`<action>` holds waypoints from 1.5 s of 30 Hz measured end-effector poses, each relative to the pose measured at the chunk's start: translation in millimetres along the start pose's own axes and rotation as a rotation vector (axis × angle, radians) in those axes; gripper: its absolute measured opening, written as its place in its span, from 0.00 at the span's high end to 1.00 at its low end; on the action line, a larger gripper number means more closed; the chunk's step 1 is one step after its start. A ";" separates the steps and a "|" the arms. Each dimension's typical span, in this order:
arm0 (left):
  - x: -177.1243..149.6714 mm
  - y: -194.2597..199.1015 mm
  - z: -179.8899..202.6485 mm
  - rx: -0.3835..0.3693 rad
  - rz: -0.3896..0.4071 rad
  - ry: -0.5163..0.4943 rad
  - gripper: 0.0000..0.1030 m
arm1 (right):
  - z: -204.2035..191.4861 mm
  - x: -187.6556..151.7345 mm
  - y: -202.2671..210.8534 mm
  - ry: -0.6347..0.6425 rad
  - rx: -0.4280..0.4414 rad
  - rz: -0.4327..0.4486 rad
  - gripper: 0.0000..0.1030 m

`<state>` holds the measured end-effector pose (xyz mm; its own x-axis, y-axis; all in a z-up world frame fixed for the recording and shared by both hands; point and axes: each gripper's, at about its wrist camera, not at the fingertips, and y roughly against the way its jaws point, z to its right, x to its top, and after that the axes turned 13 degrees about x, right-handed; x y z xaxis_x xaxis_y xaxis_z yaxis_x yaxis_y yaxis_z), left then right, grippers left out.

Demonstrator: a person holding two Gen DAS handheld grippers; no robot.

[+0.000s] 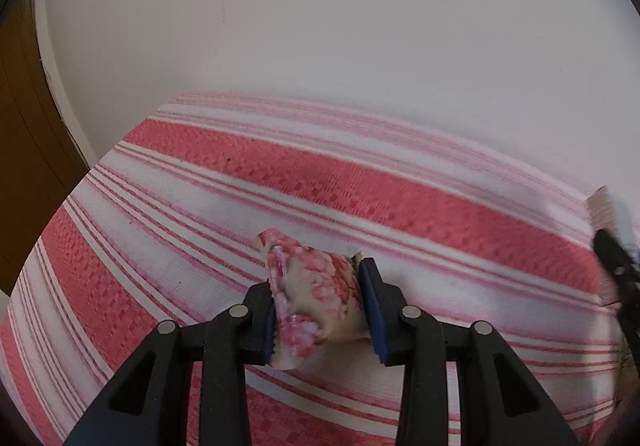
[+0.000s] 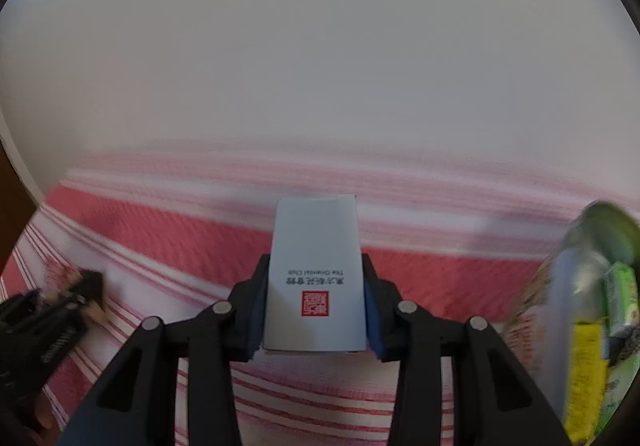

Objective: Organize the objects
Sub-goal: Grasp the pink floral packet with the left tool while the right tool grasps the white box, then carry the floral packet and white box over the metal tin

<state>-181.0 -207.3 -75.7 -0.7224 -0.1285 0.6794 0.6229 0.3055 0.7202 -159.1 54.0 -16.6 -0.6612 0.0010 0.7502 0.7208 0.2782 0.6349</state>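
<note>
My left gripper (image 1: 320,306) is shut on a small pink floral sachet (image 1: 312,294), held above the red-and-white striped cloth (image 1: 280,181). My right gripper (image 2: 314,306) is shut on a pale blue box (image 2: 316,286) with a red seal and upside-down print, held upright over the same cloth (image 2: 160,238). The left gripper (image 2: 76,294) with the sachet shows blurred at the left of the right wrist view. The right gripper's finger (image 1: 614,262) with the box edge (image 1: 602,205) shows at the right edge of the left wrist view.
A container (image 2: 592,326) with green and yellow packets sits blurred at the right edge of the right wrist view. A white wall (image 1: 320,25) rises behind the cloth. A brown wooden door (image 1: 24,125) is at the far left.
</note>
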 end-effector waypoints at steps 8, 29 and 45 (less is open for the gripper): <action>-6.7 44.8 18.8 -0.026 0.180 -0.004 0.75 | -7.3 -24.3 68.0 0.112 -0.132 0.320 0.60; 14.4 -4.9 -30.2 -0.264 -0.004 0.024 0.43 | 22.6 -51.1 105.8 0.054 -0.127 0.331 0.60; 24.6 -30.9 10.6 -0.143 -0.046 -0.107 0.29 | 36.6 -57.6 62.8 0.037 -0.112 0.297 0.60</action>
<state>-221.2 -209.9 -82.7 -0.7745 -0.0355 0.6316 0.6190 0.1634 0.7682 -83.3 106.6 -26.7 -0.4116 0.0314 0.9108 0.9011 0.1639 0.4016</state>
